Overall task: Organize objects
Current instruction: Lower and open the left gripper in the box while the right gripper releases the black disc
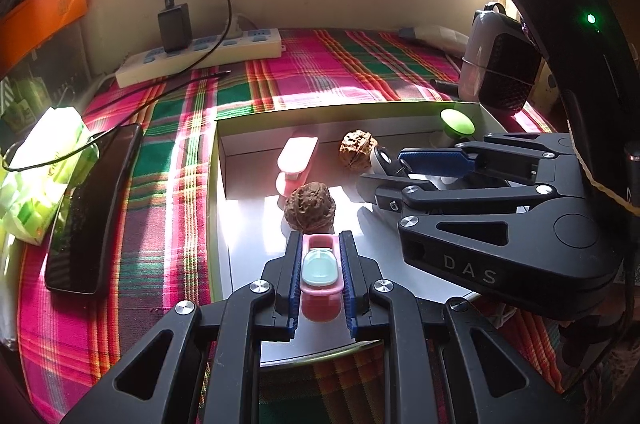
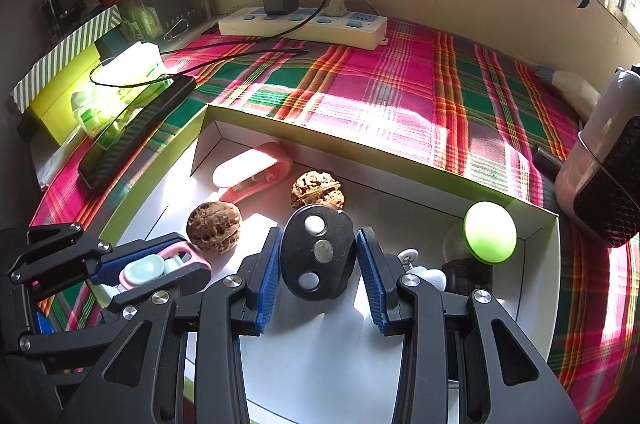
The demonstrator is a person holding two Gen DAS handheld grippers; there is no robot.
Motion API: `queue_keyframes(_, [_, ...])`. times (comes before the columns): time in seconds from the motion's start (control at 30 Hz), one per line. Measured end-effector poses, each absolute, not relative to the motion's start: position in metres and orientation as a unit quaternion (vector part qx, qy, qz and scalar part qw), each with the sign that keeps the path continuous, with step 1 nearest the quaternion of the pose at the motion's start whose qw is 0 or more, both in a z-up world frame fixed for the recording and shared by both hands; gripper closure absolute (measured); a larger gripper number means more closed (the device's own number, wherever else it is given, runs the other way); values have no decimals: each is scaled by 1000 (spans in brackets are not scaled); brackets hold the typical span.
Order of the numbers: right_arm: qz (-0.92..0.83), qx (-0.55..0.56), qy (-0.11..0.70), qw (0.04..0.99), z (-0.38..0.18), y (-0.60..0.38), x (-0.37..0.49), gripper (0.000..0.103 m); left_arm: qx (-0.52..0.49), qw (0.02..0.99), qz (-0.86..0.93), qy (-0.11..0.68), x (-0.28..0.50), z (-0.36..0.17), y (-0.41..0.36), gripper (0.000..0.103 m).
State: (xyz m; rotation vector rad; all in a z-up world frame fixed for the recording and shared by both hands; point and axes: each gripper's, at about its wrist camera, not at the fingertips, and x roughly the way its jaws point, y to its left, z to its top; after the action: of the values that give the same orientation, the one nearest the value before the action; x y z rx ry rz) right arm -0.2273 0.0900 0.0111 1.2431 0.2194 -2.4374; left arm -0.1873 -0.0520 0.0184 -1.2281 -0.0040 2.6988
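A shallow white box (image 1: 248, 224) with green outer walls lies on the plaid cloth. Inside it are two walnuts (image 1: 309, 207) (image 1: 357, 148), a pink clip (image 1: 297, 159) and a green round knob (image 1: 457, 121). My left gripper (image 1: 320, 238) is shut on a small pink holder with a mint-green piece (image 1: 320, 270), low over the box's near part. To its right, my right gripper (image 2: 318, 234) is shut on a black oval gadget with pale buttons (image 2: 318, 258), held on edge above the box floor. The walnuts (image 2: 215, 227) (image 2: 317, 189) lie just beyond both grippers.
A black phone (image 1: 92, 207) and a green tissue pack (image 1: 36, 175) lie left of the box. A white power strip (image 1: 200, 57) with a black charger and cable sits at the back wall. A white-and-black device (image 1: 500, 67) stands at the right.
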Motion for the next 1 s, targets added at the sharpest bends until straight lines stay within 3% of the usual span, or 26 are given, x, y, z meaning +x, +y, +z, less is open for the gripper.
queue_keyframes(1.0, [-871, 445, 73, 195, 9, 92, -228, 64, -413, 84, 907, 7, -186, 16, -51, 87])
